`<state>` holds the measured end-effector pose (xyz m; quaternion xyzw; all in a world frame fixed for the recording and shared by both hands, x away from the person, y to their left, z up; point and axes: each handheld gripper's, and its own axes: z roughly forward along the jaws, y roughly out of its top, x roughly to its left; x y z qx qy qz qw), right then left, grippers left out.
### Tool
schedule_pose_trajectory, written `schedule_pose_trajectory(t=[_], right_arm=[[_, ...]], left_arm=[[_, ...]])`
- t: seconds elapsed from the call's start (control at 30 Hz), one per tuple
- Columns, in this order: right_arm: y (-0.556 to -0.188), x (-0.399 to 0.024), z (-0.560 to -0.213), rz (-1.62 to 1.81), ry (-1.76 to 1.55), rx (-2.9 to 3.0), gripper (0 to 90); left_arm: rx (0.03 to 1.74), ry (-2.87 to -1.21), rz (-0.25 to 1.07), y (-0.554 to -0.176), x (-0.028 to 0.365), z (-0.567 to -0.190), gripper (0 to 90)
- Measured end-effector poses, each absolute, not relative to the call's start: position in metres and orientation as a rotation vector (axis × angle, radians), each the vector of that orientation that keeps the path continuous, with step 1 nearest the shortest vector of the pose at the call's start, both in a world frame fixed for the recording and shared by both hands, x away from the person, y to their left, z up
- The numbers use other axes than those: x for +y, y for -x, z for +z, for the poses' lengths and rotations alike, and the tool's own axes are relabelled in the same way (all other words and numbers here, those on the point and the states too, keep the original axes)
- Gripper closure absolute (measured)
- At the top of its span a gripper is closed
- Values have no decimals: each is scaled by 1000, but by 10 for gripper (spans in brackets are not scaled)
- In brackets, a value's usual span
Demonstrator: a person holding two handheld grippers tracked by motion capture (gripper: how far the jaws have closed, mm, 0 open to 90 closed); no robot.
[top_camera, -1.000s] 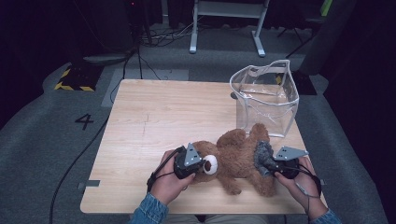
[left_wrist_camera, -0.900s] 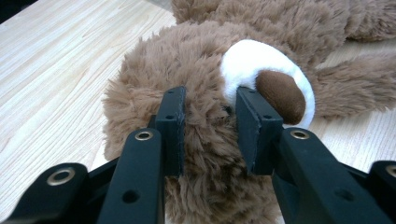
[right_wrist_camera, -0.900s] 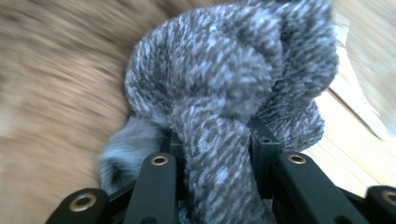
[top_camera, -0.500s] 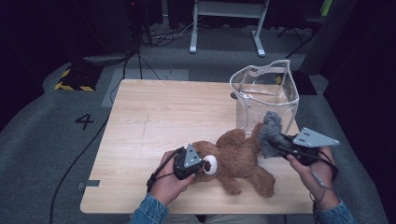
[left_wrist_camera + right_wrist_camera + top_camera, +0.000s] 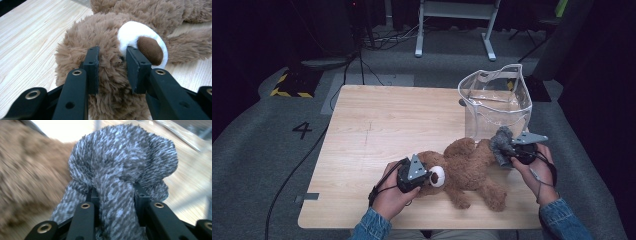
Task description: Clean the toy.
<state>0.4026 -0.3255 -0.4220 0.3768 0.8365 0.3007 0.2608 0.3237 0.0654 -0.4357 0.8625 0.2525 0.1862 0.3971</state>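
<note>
A brown teddy bear [image 5: 469, 167] lies on its back on the wooden table [image 5: 387, 125], near the front edge. My left gripper [image 5: 426, 178] is shut on the fur of its head. In the left gripper view the pads [image 5: 92, 67] press into the brown fur [image 5: 110, 82] beside the white muzzle [image 5: 140, 37]. My right gripper [image 5: 508, 150] hovers by the bear's far leg, shut on a grey fuzzy cloth [image 5: 501, 141]. The right gripper view shows that speckled grey cloth [image 5: 120, 162] bunched between the jaws of the right gripper [image 5: 114, 195].
A clear plastic container [image 5: 495, 100] stands at the table's right side, just beyond the right gripper. The left and middle of the tabletop are bare wood. Black cables [image 5: 312, 150] run over the grey floor to the left.
The right gripper has lifted the grey cloth from beside the bear's leg and carried it up towards the clear container. The left gripper has stayed on the bear's head.
</note>
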Motion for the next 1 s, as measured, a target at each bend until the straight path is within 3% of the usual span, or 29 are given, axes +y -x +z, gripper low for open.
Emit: schedule_pose_trajectory(t=[0.17,0.33,0.47,0.73,0.87,1.0], right_arm=[[-368,-338,-393,984,-972,2156,702],[-342,-296,-390,1087,-745,2290,702],[-359,-278,-420,1006,-766,2350,705],[-373,-312,-435,790,-968,2345,708],[-347,-326,-402,887,-934,2302,708],[-304,-298,-369,999,-743,2378,706]], left_arm=[[639,-2179,464,-324,66,-436,644],[638,-2181,470,-324,66,-436,644],[632,-2173,471,-325,67,-437,646],[639,-2164,455,-326,68,-437,646],[642,-2165,464,-326,67,-437,645],[646,-2167,464,-326,67,-437,646]])
